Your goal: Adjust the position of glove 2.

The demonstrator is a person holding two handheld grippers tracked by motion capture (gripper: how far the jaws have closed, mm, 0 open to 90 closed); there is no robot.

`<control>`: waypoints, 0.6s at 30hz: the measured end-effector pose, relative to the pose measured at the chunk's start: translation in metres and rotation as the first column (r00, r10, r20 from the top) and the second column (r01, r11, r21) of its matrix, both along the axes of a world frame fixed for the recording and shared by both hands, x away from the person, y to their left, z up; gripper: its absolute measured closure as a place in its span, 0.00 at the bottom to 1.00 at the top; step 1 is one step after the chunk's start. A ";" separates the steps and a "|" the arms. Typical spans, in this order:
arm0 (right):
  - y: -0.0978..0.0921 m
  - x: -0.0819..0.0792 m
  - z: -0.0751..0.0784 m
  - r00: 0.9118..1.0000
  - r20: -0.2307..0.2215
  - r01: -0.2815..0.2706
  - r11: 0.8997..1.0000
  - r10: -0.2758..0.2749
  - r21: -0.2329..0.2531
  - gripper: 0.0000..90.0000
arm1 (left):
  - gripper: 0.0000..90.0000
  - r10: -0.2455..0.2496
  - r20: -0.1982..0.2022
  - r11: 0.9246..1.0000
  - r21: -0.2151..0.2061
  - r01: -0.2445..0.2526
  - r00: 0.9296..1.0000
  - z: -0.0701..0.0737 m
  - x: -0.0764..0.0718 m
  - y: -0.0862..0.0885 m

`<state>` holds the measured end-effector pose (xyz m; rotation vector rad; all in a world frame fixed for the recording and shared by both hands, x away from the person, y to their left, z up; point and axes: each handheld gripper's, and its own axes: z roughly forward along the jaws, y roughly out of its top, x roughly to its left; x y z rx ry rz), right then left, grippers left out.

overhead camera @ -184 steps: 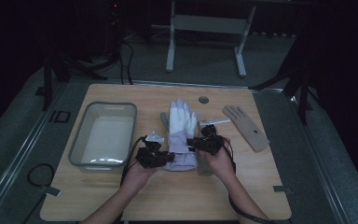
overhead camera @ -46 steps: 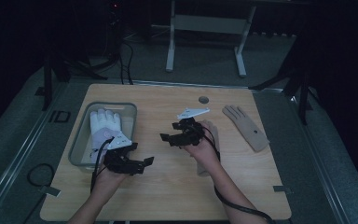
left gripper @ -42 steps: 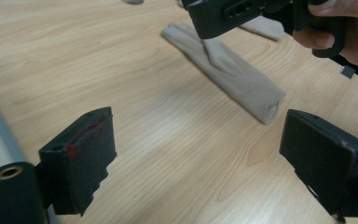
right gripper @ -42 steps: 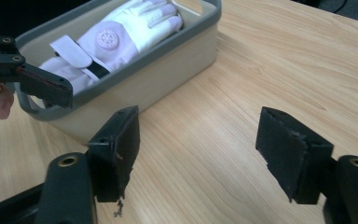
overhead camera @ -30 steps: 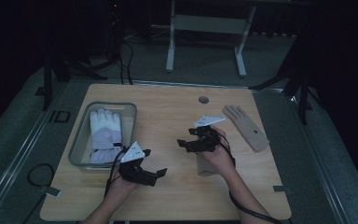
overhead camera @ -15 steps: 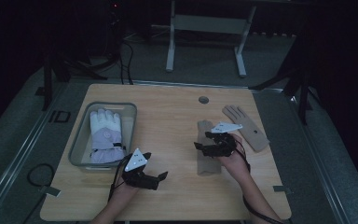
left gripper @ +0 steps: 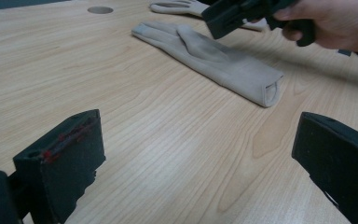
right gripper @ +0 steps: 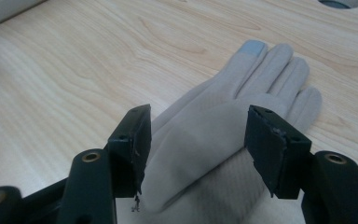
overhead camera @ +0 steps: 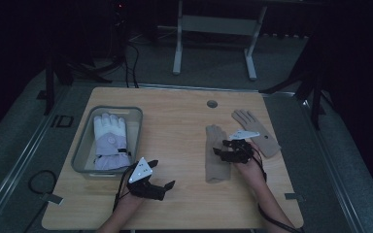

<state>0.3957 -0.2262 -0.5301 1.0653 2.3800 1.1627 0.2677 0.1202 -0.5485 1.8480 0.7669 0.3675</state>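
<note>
While the right hand-held gripper is hovering wide open over the beige glove lying flat on the surface, its jaws are risking pinching only the top layer, so the fabric could be slipping free. The left hand-held gripper is waiting, also wide and holding nothing. The right gripper view is revealing a grey fingertip patch; the high view is showing the second beige glove and the white glove in the bin.

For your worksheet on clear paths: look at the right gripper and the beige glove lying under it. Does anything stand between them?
Nothing visible does. The right gripper hangs with its jaws open, straddling the beige glove, which lies flat on the bare table.
</note>
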 end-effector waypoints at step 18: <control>0.021 0.001 -0.023 0.997 -0.003 0.082 0.995 -0.083 -0.060 0.85 | 0.03 0.003 -0.009 1.000 0.000 -0.003 1.000 -0.001 0.001 0.001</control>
